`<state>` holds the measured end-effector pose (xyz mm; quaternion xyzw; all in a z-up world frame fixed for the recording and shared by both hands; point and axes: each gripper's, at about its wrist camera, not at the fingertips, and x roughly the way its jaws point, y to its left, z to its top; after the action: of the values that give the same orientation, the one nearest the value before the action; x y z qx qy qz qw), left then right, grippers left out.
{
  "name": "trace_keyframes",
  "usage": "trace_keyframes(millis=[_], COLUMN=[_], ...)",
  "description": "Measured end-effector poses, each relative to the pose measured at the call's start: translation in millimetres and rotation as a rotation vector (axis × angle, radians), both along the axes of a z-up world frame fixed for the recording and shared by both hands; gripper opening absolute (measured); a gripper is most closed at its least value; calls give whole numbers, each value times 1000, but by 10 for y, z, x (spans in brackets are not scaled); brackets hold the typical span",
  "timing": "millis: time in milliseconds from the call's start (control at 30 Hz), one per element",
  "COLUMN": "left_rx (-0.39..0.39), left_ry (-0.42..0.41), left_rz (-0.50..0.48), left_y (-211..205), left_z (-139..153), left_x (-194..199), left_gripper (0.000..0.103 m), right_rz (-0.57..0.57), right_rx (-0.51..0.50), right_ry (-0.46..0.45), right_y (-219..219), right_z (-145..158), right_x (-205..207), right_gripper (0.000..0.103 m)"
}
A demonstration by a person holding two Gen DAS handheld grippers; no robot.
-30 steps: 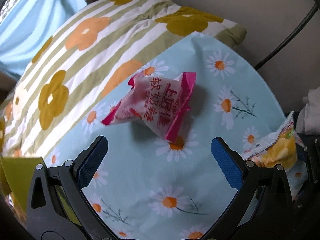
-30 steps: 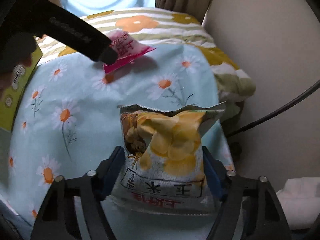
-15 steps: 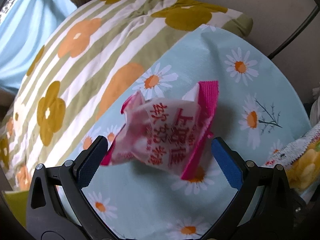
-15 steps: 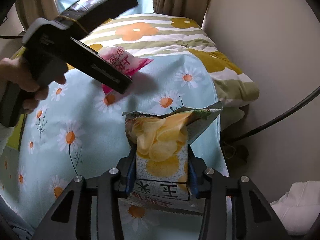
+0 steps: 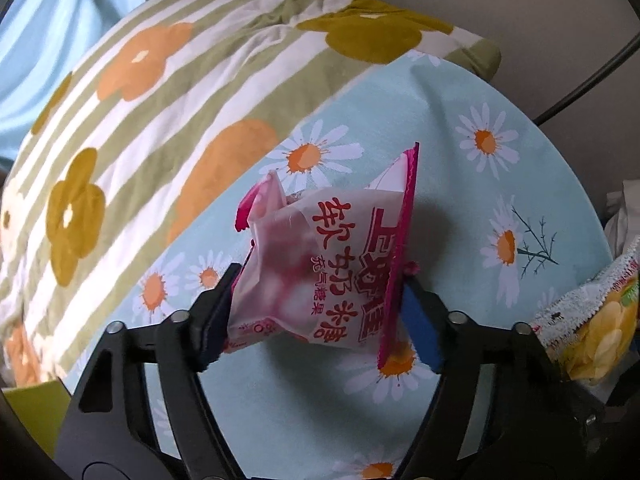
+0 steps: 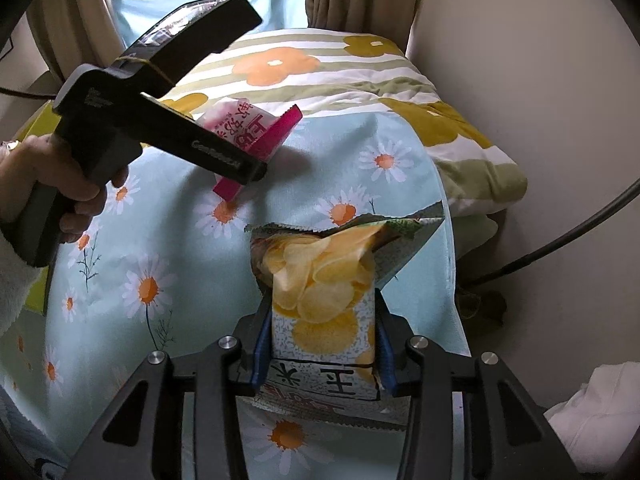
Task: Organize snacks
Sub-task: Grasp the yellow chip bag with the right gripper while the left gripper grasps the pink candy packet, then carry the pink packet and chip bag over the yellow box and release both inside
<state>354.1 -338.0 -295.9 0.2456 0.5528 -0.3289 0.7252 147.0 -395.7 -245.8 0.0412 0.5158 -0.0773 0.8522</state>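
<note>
Pink candy bag (image 5: 320, 276) sits clamped between the pads of the left tool (image 5: 320, 312), whose jaws have just been closing, above the daisy-print cloth (image 5: 460, 216). Right tool (image 6: 320, 348) is clamped on the yellow chip bag (image 6: 324, 300).

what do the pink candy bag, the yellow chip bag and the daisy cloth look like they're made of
Pink candy bag: thin plastic film, semi-glossy and partly see-through, with sharp creases and a zigzag-cut seal.
Yellow chip bag: printed film, probably foil-lined, matte in front, crinkled, serrated edges.
Daisy cloth: soft woven fabric, likely cotton; matte, draping in loose folds, no shine.
</note>
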Motion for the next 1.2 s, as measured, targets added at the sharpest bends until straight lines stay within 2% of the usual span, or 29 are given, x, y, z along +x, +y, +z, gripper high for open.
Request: trace_keyframes(millis=[100, 167, 367, 700, 967, 1100, 1200], left_rx=[-8, -18, -44, -140, -249, -277, -284], left_ry=[-2, -7, -29, -111, -181, -234, -254], left_rz=[-3, 2, 20, 97, 251, 325, 392], left_y=[23, 42, 109, 454, 1156, 1645, 2095], left_z=[35, 88, 277, 942, 1662, 1963, 2126], left_x=[-9, -26, -90, -266, -437, -491, -470], left_gripper=[62, 54, 49, 48, 48, 48, 48], right_rz=[-9, -13, -20, 23, 164, 255, 321], right_rx=[12, 13, 18, 4, -1, 12, 71], right_ry=[-4, -11, -39, -126, -215, -265, -301], right_y=[-5, -8, -17, 30, 336, 677, 1006], right_z=[4, 25, 127, 511, 1021, 1299, 1512], right_x=[4, 0, -56, -153, 15, 191, 346], right_gripper=[39, 39, 39, 39, 39, 39, 39])
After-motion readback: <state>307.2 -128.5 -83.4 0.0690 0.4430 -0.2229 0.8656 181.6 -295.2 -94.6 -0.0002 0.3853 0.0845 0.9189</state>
